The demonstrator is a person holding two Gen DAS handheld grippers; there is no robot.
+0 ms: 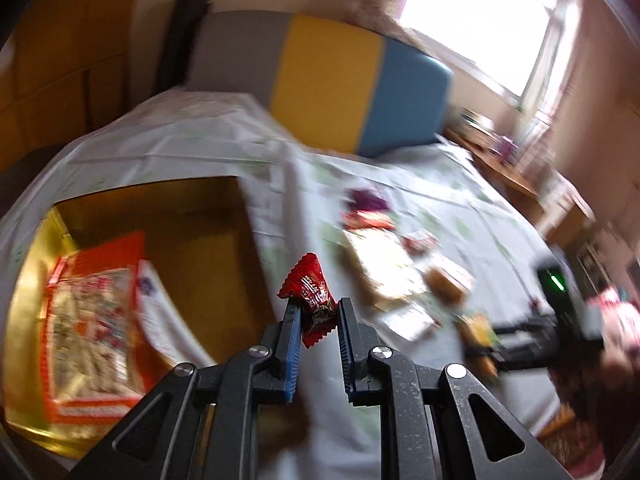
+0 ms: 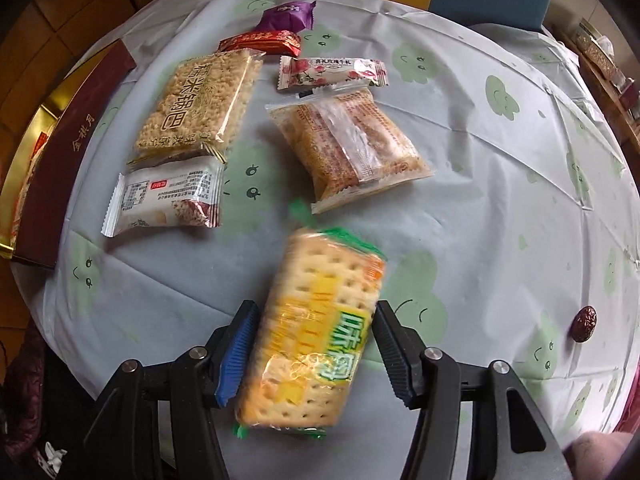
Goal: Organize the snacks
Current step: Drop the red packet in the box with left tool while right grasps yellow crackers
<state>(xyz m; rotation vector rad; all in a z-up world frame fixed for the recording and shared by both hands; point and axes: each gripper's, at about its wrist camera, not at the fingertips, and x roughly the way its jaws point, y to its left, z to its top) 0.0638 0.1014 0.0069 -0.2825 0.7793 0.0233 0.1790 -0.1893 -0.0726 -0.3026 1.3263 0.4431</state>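
**Snack sorting partly done, two packs in play**

Left tool (image 1: pixel 318 312) is narrow, pinching a small red candy wrapper (image 1: pixel 314 300). It hangs above the edge of the gold box (image 1: pixel 36 248), over the cloth-covered worktop (image 1: pixel 192 132). The wrapper's long axis runs roughly upright between the pads, its top crimped end tilted to the left. The box already holds at least one big orange-and-white snack bag (image 1: pixel 92 320), so some sorting looks done.

Right tool (image 2: pixel 312 350) stands half wide around a cracker pack (image 2: pixel 316 332). Its jaws sit on both long sides; the right pad looks to be touching, the left shows a thin gap, so a firm grip can't be called. The pack's long axis points away from the tool, leaning slightly right, green ends front and back.

Still loose on the worktop:
- rice cake pack (image 2: pixel 200 104)
- white bar (image 2: pixel 168 200)
- clear biscuit pack (image 2: pixel 348 148)
- pink bar (image 2: pixel 332 72)
- red candy (image 2: pixel 260 42)
- purple candy (image 2: pixel 286 14)
- a date (image 2: pixel 585 323) off to the right

Most of the work seems left.
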